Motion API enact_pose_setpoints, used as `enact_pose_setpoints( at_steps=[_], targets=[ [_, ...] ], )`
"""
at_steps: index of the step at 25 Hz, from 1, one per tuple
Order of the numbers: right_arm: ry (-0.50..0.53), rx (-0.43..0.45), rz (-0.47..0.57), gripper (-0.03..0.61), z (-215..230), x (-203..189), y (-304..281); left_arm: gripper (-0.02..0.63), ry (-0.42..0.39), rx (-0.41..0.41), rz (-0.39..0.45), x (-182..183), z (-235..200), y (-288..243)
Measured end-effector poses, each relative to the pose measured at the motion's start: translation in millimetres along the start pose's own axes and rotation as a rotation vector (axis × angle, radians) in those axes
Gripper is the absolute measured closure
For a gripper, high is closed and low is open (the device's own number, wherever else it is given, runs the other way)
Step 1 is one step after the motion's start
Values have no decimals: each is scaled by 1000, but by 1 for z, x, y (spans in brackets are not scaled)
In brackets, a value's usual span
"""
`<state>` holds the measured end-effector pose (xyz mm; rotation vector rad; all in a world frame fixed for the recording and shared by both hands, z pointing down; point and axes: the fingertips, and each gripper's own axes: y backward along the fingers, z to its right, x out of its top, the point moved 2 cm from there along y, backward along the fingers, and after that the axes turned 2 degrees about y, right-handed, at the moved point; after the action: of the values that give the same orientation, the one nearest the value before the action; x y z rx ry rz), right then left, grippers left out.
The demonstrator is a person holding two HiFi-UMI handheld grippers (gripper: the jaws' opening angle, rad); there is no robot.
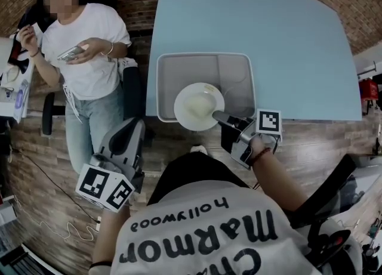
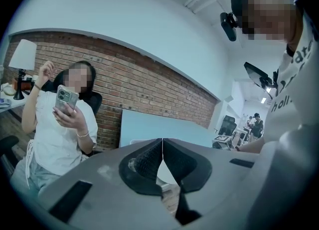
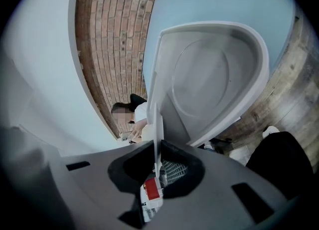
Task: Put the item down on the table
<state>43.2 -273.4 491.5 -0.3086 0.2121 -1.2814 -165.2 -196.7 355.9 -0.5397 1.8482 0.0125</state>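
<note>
The right gripper (image 1: 219,117) pinches the white plate (image 1: 194,104) between its fingers, over the gray tray's (image 1: 203,65) near edge on the blue surface (image 1: 280,29). The left gripper (image 1: 126,139) hangs well left of the tray, its fingers pressed together.

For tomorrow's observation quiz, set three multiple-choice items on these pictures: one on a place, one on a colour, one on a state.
1. Where is the white plate? A on the floor; B over the near edge of the grey tray; C on a chair.
2. What colour is the table? A light blue; B red; C black.
3. How do the jaws of the left gripper stand? A wide apart; B on a cup; C together, nothing between.
Answers: 1 B, the right gripper holds it there by its rim; 2 A, the head view shows it; 3 C, the left gripper view shows the pads meeting.
</note>
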Motion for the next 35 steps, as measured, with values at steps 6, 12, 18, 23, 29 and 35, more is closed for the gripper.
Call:
enact_pose_setpoints(
  at_steps=[6,12,18,23,29,35],
  targets=[
    [64,-85,6,543,-3,5,-4,604,6,-8,3,0,-1,-4],
    [150,-188,14,549,-9,8,-15,604,14,-11,4,-1,-3,-4],
    [341,-281,11,548,-21,16,-24,604,20,-7,9,-2,-2,-4],
    [417,-345,6,548,-21,24,-30,604,24,-4,10,-3,-2,-4],
    [447,-372,-9,546,-18,27,-34,604,29,11,18,-4,-2,-2],
    [511,-411,-50,532,-16,28,-40,604,33,25,23,-6,-2,2]
  ],
)
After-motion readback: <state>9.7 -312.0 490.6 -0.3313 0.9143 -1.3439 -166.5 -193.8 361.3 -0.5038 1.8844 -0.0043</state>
